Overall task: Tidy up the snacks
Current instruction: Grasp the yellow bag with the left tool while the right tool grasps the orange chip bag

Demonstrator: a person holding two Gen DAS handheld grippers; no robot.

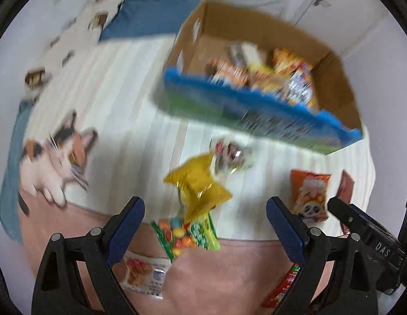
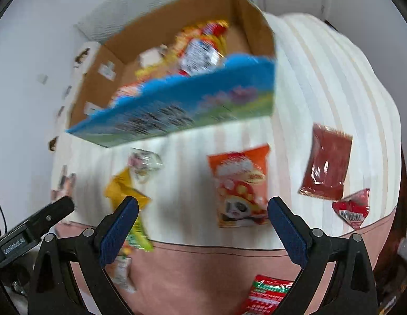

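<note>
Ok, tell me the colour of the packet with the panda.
Orange panda snack packet, clearest in the right wrist view.

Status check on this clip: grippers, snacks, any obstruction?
Left gripper and right gripper open, empty. Cardboard box part-filled; yellow packet, panda packet loose on the bed. Nothing blocking.

1. Your left wrist camera looks steeply down past the left claw point(image 1: 204, 211) onto the striped bedspread point(image 1: 130, 84), from fairly near, with the cardboard box point(image 1: 256, 34) at far right.
2. Your right wrist camera looks down the same way past the right claw point(image 2: 203, 210), with the box point(image 2: 193, 13) at far left.
3. Both views share the box, the yellow packet point(image 1: 201, 186) point(image 2: 124, 186) and the orange panda packet point(image 1: 309, 197) point(image 2: 240, 186); each catches the other claw at its edge.
</note>
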